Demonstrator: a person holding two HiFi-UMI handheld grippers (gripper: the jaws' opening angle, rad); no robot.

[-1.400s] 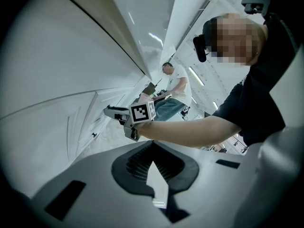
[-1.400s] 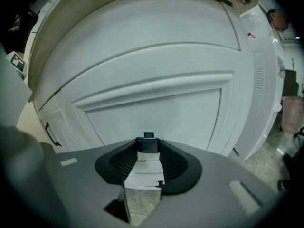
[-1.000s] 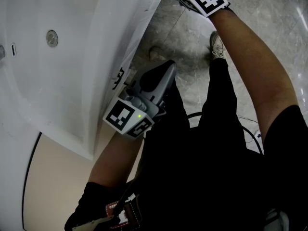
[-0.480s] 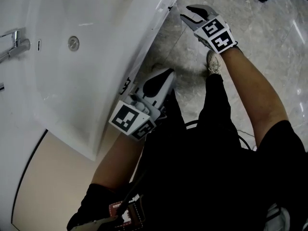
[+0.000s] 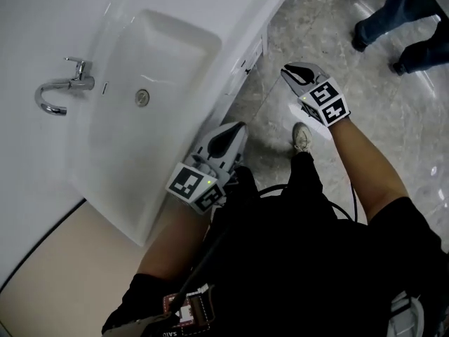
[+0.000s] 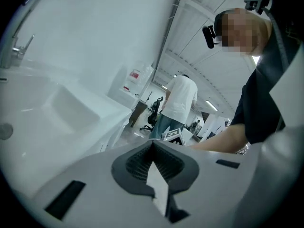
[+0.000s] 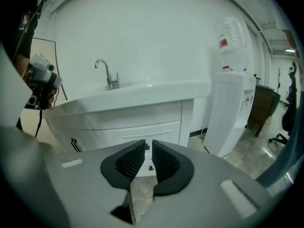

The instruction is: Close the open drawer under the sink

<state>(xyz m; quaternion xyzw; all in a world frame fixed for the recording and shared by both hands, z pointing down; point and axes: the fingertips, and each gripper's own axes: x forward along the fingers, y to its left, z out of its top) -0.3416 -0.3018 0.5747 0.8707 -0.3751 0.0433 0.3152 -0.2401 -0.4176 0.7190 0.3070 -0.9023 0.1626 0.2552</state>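
Nearest the camera in the head view, the left gripper [image 5: 235, 128] is being held at mid-frame, just beside the front edge of the sink [image 5: 175, 41]. In its own view its jaws are being kept together at the tips, with nothing between them. At about 1 o'clock from it, well apart, the right gripper [image 5: 291, 71] is being held over the floor above the person's shoe [image 5: 302, 137]. Its jaws have just been closing and are now being shown with only a narrow gap, nothing gripped, and floor tile seen through the slot.

Farther out, the sink is being seen at 10 o'clock with its faucet [image 5: 59, 90] toward 9 o'clock. The cabinet [image 7: 95, 134] under it is being faced squarely in the right gripper view. There the drawer [image 7: 161, 129] is being shown at 12 o'clock above the jaws, and its front seems to be lying flush with the cabinet face, though the wide lens bends the lines and a small gap could be missed.

On that reading, the closing step is being judged as finished, with neither gripper touching the drawer. The next move would then call only for a check that no gap is being left. If one is found, a push with closed jaws against the drawer front is being called for. Beyond the cabinet, a water dispenser [image 7: 230, 113] is standing at 3 o'clock, and a bystander's legs [image 5: 403, 20] are being seen at 2 o'clock in the head view.
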